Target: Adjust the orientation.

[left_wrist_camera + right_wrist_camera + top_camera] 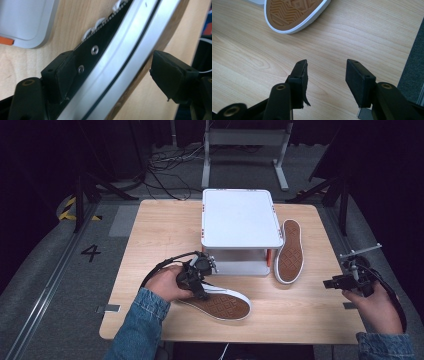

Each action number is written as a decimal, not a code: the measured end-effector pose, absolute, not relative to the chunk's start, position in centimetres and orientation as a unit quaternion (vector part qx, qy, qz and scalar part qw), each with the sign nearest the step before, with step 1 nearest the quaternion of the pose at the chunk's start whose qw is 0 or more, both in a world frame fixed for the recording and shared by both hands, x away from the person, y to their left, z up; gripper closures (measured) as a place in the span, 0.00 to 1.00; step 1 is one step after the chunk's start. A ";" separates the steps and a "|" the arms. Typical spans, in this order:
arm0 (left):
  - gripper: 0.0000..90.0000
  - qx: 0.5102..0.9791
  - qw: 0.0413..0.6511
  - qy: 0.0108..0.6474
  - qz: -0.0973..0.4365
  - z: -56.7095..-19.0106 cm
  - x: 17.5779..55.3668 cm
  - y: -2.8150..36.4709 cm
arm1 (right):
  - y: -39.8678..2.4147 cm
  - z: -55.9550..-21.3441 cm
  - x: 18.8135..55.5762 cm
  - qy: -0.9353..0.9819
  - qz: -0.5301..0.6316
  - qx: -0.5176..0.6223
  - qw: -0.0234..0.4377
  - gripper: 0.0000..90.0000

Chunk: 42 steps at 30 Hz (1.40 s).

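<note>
Shoe number one [220, 302] lies on its side at the lower centre of the high view, brown patterned sole facing the camera, white rim around it, on the wooden table [150, 230]. Your left gripper [196, 279] sits at its heel end. In the left gripper view the shoe's black upper with metal eyelets and its white sidewall [112, 72] run diagonally between the jaws: one pad presses the black upper at lower left, while the other stands just off the sole at the right, so the jaws straddle the shoe without fully clamping it.

Just above it stands a white two-level stand [241, 227] with orange clips. A second shoe [290, 251] lies sole-up against the stand's right side; its toe [292, 13] appears at the top of the right gripper view.

Your right gripper [336, 282] hovers at the right edge of the frame, jaws spread apart over bare wood, holding nothing.
</note>
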<state>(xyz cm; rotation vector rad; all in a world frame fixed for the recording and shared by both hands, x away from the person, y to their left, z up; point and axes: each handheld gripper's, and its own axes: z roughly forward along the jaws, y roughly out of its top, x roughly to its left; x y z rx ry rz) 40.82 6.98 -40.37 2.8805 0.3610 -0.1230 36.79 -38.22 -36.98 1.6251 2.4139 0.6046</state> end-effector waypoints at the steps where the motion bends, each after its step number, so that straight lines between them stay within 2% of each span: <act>1: 0.21 0.987 0.111 0.111 -0.029 -40.7 40.5 6.7 | -38.2 -37.0 36.8 0.811 0.201 0.542 0.085 0.59; 3: 0.14 0.990 0.100 0.095 -0.013 -41.1 40.1 6.3 | -38.1 -37.0 36.9 0.812 0.200 0.541 0.083 0.59; 8: 0.14 0.992 0.084 0.096 -0.024 -41.5 39.9 6.0 | -37.7 -37.1 37.0 0.818 0.199 0.534 0.084 0.58; 15: 0.30 0.991 0.076 0.103 -0.033 -40.9 38.9 6.4 | -37.4 -37.1 37.4 0.819 0.202 0.531 0.084 0.57; 17: 0.35 0.988 0.081 0.120 -0.057 -40.5 39.2 7.1 | -37.2 -37.0 37.6 0.821 0.202 0.527 0.084 0.57; 20: 0.51 0.970 0.118 0.164 -0.136 -39.9 40.1 8.9 | -36.6 -37.0 38.1 0.826 0.202 0.520 0.085 0.57; 25: 0.55 0.974 0.115 0.172 -0.094 -39.2 38.7 9.5 | -35.6 -36.8 39.1 0.834 0.205 0.505 0.085 0.57; 30: 0.56 0.969 0.114 0.213 -0.055 -37.8 37.7 11.5 | -35.0 -36.5 39.6 0.837 0.213 0.497 0.086 0.57; 33: 0.57 0.957 0.131 0.257 -0.039 -36.5 37.4 14.2 | -34.6 -36.4 40.1 0.839 0.215 0.493 0.086 0.57; 37: 0.58 0.936 0.142 0.323 0.012 -35.0 37.2 17.6 | -33.9 -36.5 40.5 0.844 0.214 0.485 0.083 0.57; 38: 0.61 0.926 0.162 0.340 0.007 -34.8 37.4 18.5 | -33.8 -36.5 40.6 0.845 0.212 0.485 0.084 0.57; 39: 0.64 0.923 0.166 0.347 0.026 -34.7 37.4 19.0 | -33.7 -36.6 40.6 0.846 0.211 0.483 0.084 0.57; 42: 0.65 0.914 0.157 0.372 0.041 -34.9 38.0 19.5 | -33.5 -36.7 40.6 0.846 0.210 0.484 0.081 0.57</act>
